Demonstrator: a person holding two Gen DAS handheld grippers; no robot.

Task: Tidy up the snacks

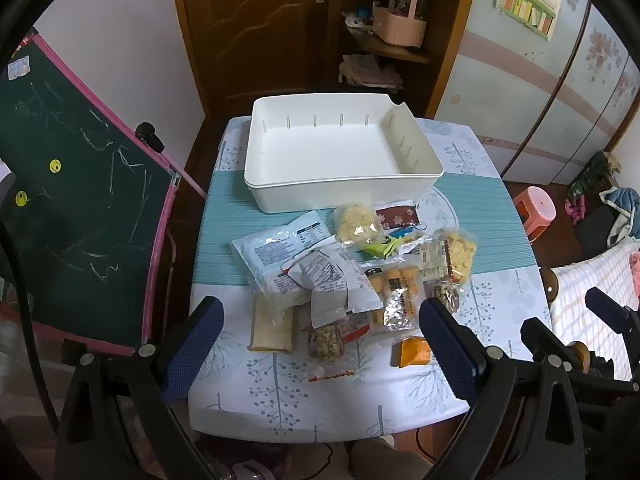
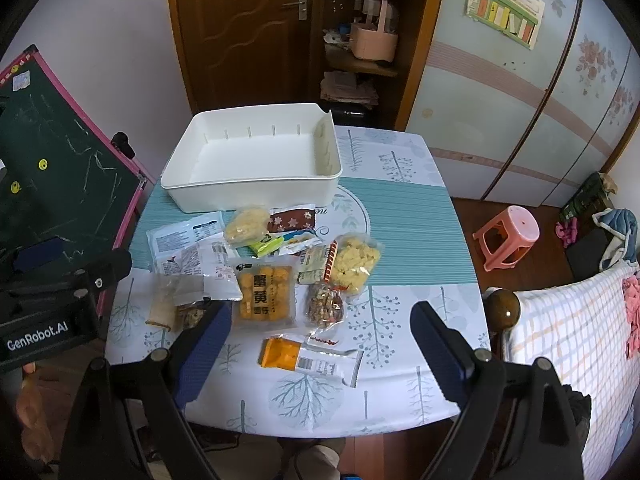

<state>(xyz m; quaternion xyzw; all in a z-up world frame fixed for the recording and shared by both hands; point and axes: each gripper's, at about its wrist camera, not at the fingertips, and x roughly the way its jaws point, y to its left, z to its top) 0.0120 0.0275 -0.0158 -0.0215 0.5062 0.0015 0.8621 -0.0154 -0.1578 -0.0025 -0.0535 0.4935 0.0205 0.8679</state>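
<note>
An empty white bin point(image 1: 416, 158) point(image 2: 256, 196) stands at the far side of the small table. In front of it lies a loose heap of snack packets point(image 1: 352, 264) point(image 2: 264, 272): white pouches, clear bags of yellow puffs point(image 2: 354, 264), a bag of orange balls point(image 2: 266, 294), nut bars point(image 2: 326, 306). An orange-and-white packet point(image 2: 308, 358) lies nearest, alone. My left gripper point(image 1: 320, 312) hovers open above the near end of the heap, holding nothing. My right gripper point(image 2: 320, 322) is open too, above the orange-and-white packet. The right gripper's fingers point(image 1: 560, 320) also show at the right of the left wrist view.
The table wears a tree-print cloth point(image 2: 400, 384) with a teal mat point(image 2: 412, 220). A green chalkboard easel point(image 1: 80, 200) leans close on the left. A pink stool point(image 2: 510, 236) and a bed with a checked cover point(image 2: 572, 320) stand right. A wooden door and shelves are behind.
</note>
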